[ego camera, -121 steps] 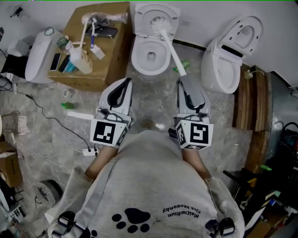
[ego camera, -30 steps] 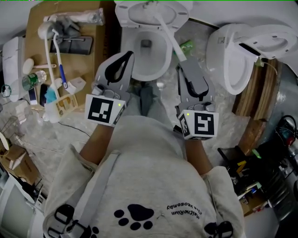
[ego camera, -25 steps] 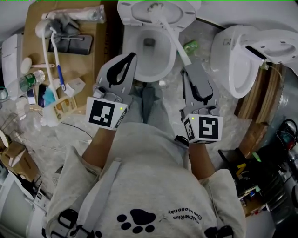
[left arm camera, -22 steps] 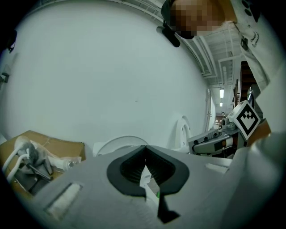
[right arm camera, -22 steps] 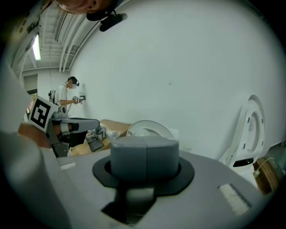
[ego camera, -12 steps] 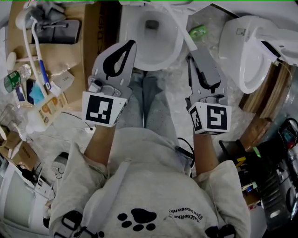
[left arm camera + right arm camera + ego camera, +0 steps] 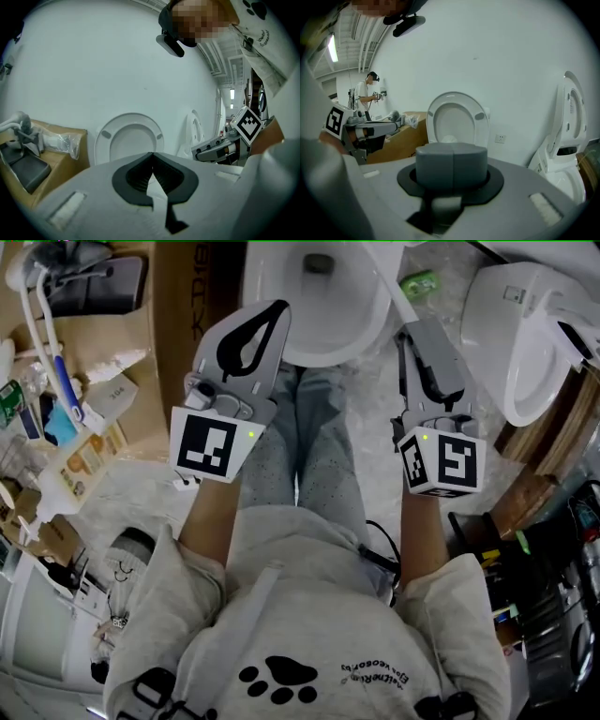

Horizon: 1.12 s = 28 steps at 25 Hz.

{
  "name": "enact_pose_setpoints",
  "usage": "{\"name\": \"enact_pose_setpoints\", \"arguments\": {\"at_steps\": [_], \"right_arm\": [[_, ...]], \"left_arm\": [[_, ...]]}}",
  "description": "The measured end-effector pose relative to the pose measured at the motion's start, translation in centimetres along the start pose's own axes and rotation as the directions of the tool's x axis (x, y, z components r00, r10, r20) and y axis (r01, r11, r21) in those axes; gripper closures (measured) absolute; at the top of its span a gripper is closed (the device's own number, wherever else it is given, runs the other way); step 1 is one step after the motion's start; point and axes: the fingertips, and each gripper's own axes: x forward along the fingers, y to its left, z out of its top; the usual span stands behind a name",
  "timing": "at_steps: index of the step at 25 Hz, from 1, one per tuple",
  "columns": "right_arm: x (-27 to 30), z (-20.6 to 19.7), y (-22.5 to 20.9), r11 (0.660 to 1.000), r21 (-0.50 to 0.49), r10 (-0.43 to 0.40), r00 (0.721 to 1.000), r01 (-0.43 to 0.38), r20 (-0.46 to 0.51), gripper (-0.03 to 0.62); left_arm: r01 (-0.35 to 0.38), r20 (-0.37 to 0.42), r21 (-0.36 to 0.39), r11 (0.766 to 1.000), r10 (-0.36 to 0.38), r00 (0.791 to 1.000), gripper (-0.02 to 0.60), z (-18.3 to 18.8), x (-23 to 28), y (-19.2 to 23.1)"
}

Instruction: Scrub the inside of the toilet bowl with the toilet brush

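The white toilet bowl (image 7: 323, 306) lies at the top of the head view, its raised lid (image 7: 457, 117) standing against the wall. My right gripper (image 7: 417, 329) is shut on the grey grip (image 7: 451, 166) of the toilet brush. The white brush shaft (image 7: 397, 304) runs up-left over the bowl's right rim. Its bristle head (image 7: 449, 138) shows low in front of the lid; the head view cuts it off. My left gripper (image 7: 277, 307) hangs over the bowl's left front rim, its jaws shut with nothing between them (image 7: 150, 154).
A second toilet (image 7: 530, 324) stands at the right with its lid up. A cardboard box (image 7: 173, 296) with brushes and bottles sits at the left. A green bottle (image 7: 419, 282) lies on the floor between the toilets. The person's legs (image 7: 314, 437) stand before the bowl. Another person (image 7: 363, 93) works far off.
The head view has dropped, so the bowl has slid to the top edge and the brush head has left the picture. Both grippers kept their poses; the right one drifted slightly right.
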Motion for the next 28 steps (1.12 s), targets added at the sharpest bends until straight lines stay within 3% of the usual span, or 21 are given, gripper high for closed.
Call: {"name": "enact_pose_setpoints", "arguments": {"at_steps": [22,28], "right_arm": [[3.7,-8.4,-0.2,0.999,0.018,0.029,0.991,-0.027,-0.128,0.444],[4.3,-10.3,0.1,0.999,0.018,0.041,0.984,-0.039,-0.171,0.444]], "left_arm": [[0.017,-0.129,-0.019,1.0,-0.019,0.992,0.577,-8.0,2.6,0.7],[-0.029,-0.167,-0.064,0.998,0.018,0.986,0.577,-10.4,2.6,1.8]]}}
